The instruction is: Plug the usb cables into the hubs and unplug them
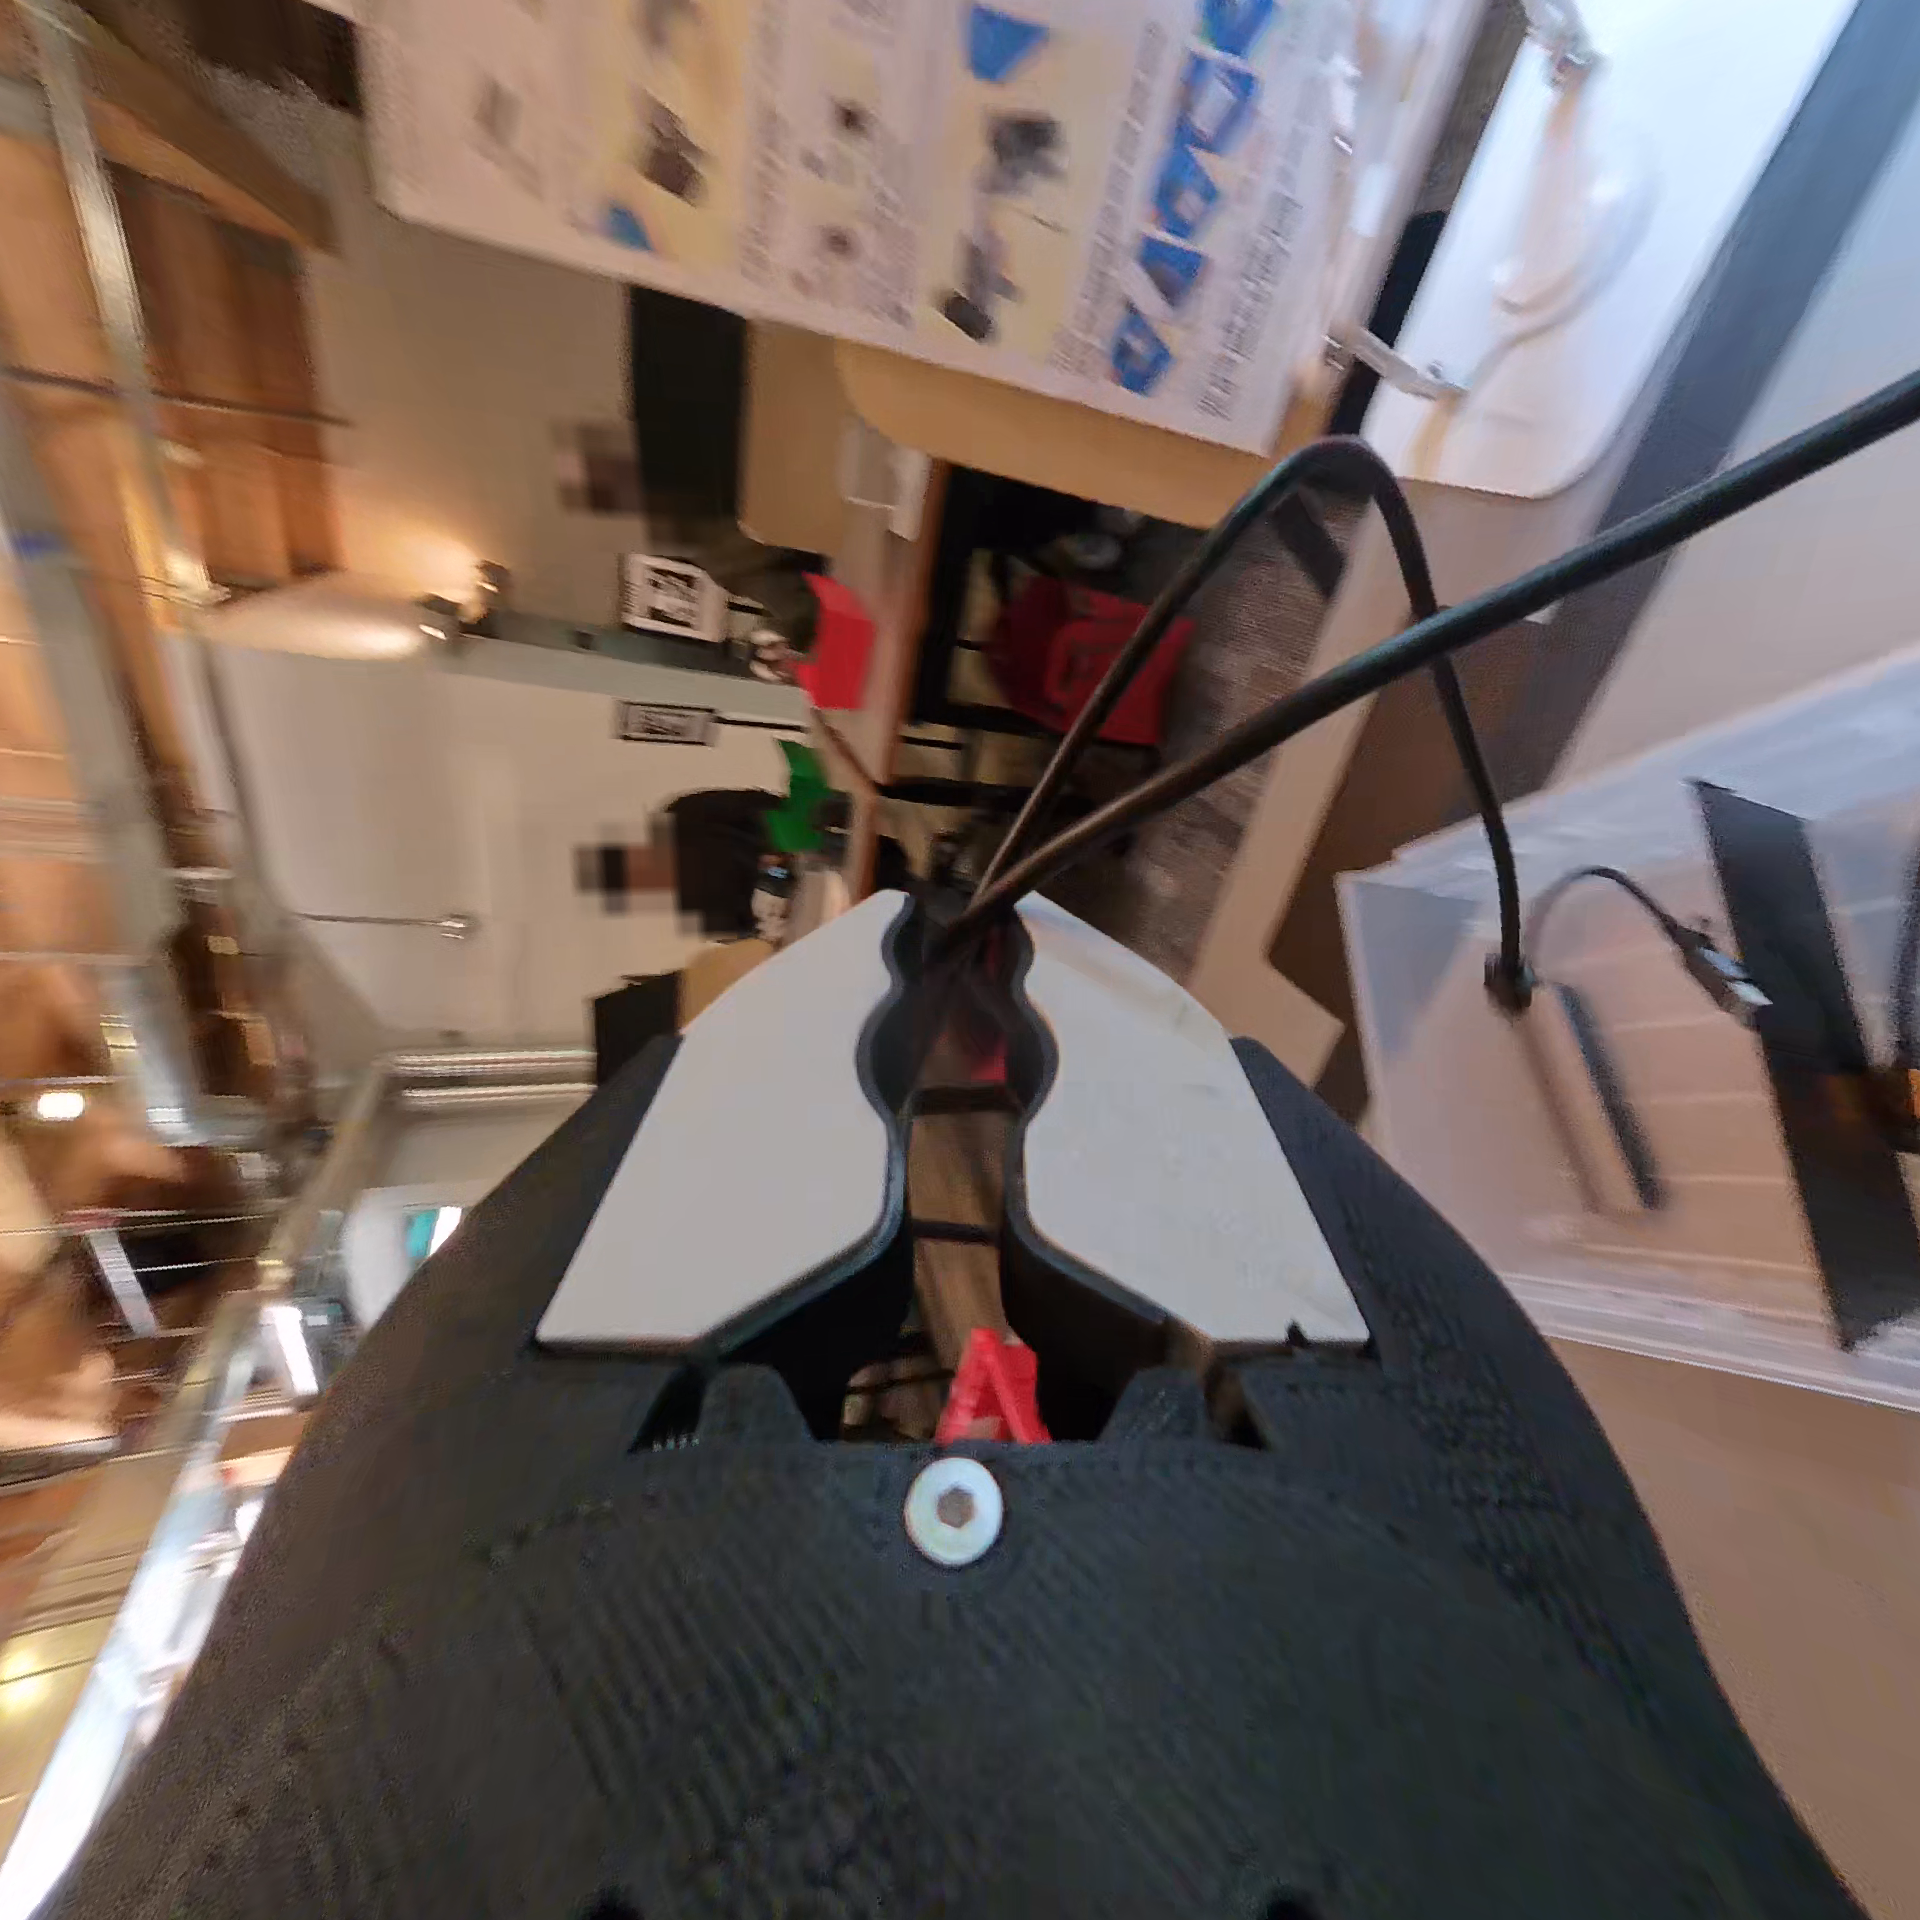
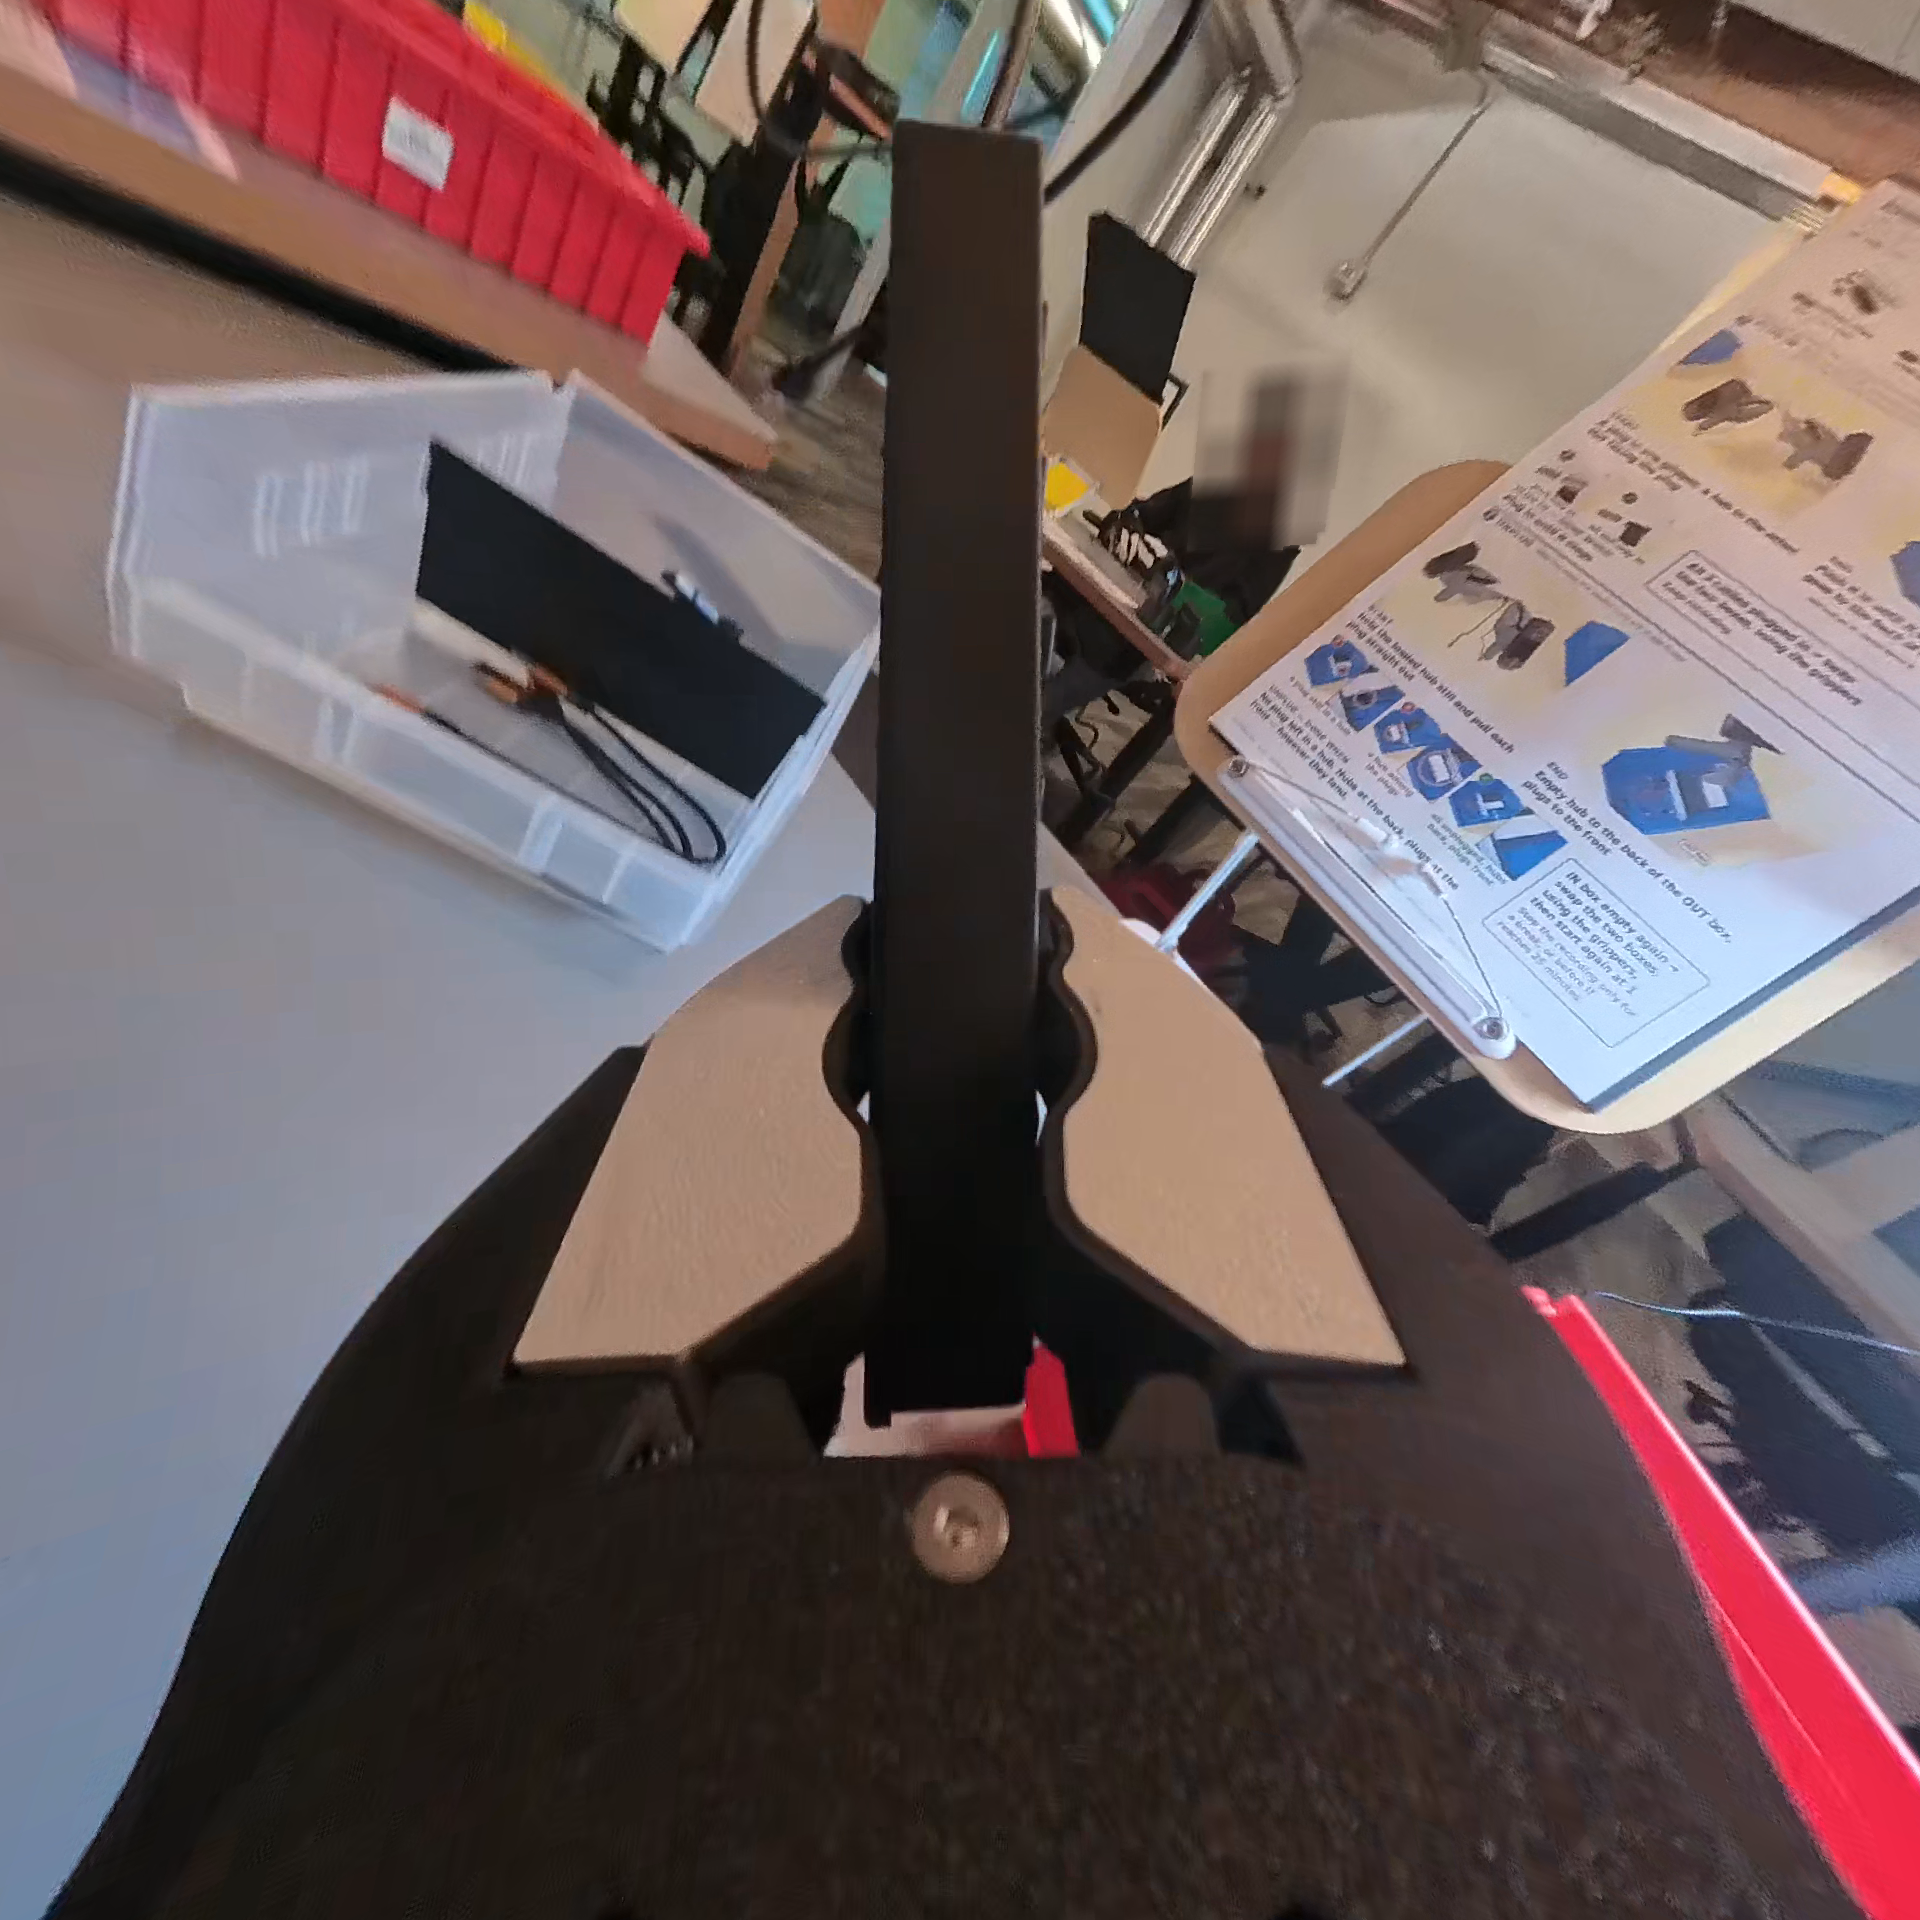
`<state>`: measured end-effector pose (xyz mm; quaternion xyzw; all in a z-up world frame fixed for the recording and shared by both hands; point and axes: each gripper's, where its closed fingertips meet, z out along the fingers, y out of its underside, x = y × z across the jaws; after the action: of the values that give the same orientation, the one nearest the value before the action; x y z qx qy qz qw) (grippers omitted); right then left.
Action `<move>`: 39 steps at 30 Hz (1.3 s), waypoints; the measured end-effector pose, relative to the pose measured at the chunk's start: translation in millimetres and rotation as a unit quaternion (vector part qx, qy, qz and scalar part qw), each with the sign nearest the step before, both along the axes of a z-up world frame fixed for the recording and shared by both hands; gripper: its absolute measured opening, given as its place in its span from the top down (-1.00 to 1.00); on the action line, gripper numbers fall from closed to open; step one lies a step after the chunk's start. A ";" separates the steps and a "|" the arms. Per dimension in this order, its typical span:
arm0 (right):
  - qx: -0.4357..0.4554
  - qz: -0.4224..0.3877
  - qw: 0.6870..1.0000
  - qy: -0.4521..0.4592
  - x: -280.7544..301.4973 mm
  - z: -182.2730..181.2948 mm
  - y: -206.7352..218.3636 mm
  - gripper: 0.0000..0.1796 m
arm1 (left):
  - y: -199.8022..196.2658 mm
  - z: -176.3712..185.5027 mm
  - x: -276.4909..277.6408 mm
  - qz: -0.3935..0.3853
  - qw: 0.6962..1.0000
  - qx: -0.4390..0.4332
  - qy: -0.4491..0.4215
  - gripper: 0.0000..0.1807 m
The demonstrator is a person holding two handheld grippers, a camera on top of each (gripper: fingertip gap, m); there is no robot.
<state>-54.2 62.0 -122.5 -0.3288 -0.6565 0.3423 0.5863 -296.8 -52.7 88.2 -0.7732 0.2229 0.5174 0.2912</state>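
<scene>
The left tool pinches black USB cables trailing toward 2 o'clock. The right tool clamps the black hub, its long axis pointing to 12 o'clock. Plug ends aren't visible.

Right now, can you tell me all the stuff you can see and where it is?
black cables: two strands, black, pinched at the left gripper's tip, running off to the right
clear bin: one, see-through plastic, on the grey table
black panel: one, standing inside the clear bin
red bin: one, far left on a wooden surface
instruction sheet: one, white with pictures, on a tilted board at right
black bar: one, upright in the right gripper
left gripper: black with grey pads, shut on cables
right gripper: same, shut on bar
</scene>
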 end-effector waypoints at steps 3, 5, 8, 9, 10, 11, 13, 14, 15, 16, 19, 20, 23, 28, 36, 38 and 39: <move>-0.032 -0.001 0.999 0.020 9.5 18.2 7.9 0.70 | 6.9 40.7 29.7 -0.023 0.999 0.027 0.032 0.85; -0.036 -0.008 0.999 0.031 20.8 26.0 16.8 0.70 | 13.8 50.3 53.7 -0.048 0.997 0.050 0.018 0.87; -0.031 -0.007 0.998 0.046 42.8 31.3 27.6 0.70 | 26.7 42.6 96.5 -0.115 0.990 0.073 -0.035 0.92; -0.029 -0.003 0.998 0.049 50.7 31.1 30.2 0.70 | 32.2 34.6 111.8 -0.141 0.985 0.077 -0.071 0.93; -0.027 0.000 0.998 0.051 58.4 30.1 32.8 0.70 | 38.1 24.6 128.2 -0.169 0.976 0.079 -0.115 0.94; -0.027 0.004 0.998 0.054 66.1 28.3 34.9 0.70 | 44.4 15.4 144.5 -0.198 0.964 0.085 -0.158 0.95; -0.031 0.014 0.998 0.056 80.6 23.1 37.7 0.70 | 58.0 -4.1 177.1 -0.254 0.929 0.100 -0.251 0.94; -0.035 0.017 0.998 0.059 87.8 20.7 38.9 0.70 | 64.9 -15.8 193.0 -0.279 0.906 0.105 -0.302 0.94; -0.036 0.016 0.997 0.064 95.1 18.9 40.5 0.70 | 71.9 -28.7 206.1 -0.297 0.883 0.110 -0.346 0.95; -0.036 0.014 0.997 0.070 102.4 18.1 42.4 0.70 | 79.1 -42.3 216.9 -0.311 0.862 0.116 -0.384 0.95; -0.032 -0.006 0.996 0.085 123.5 18.4 49.6 0.70 | 97.5 -90.3 244.9 -0.333 0.774 0.133 -0.522 0.95; -0.029 -0.014 0.996 0.088 129.8 18.5 52.1 0.70 | 102.6 -110.0 253.0 -0.331 0.738 0.131 -0.573 0.95; -0.018 -0.026 0.995 0.093 144.3 17.6 56.4 0.70 | 116.4 -172.6 273.4 -0.307 0.640 0.122 -0.694 0.95; 0.040 -0.046 0.997 0.048 140.7 -5.0 56.8 0.69 | 123.9 -267.4 300.5 -0.239 0.590 0.069 -0.768 0.94; 0.157 -0.057 0.984 -0.060 115.5 -71.2 45.8 0.70 | 59.8 -332.3 263.2 -0.129 0.734 -0.069 -0.663 0.40; 0.162 -0.060 0.981 -0.086 111.3 -83.7 41.9 0.70 | 45.1 -318.1 268.3 -0.151 0.705 -0.044 -0.691 0.44; 0.172 -0.063 0.978 -0.098 108.7 -88.4 38.1 0.70 | 41.2 -309.9 275.4 -0.164 0.675 -0.026 -0.719 0.47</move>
<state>54.5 100.1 -210.9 -0.2952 -0.7383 0.1525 0.5869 -21.4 -11.5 -221.7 -0.8645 0.0812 -0.2606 0.4220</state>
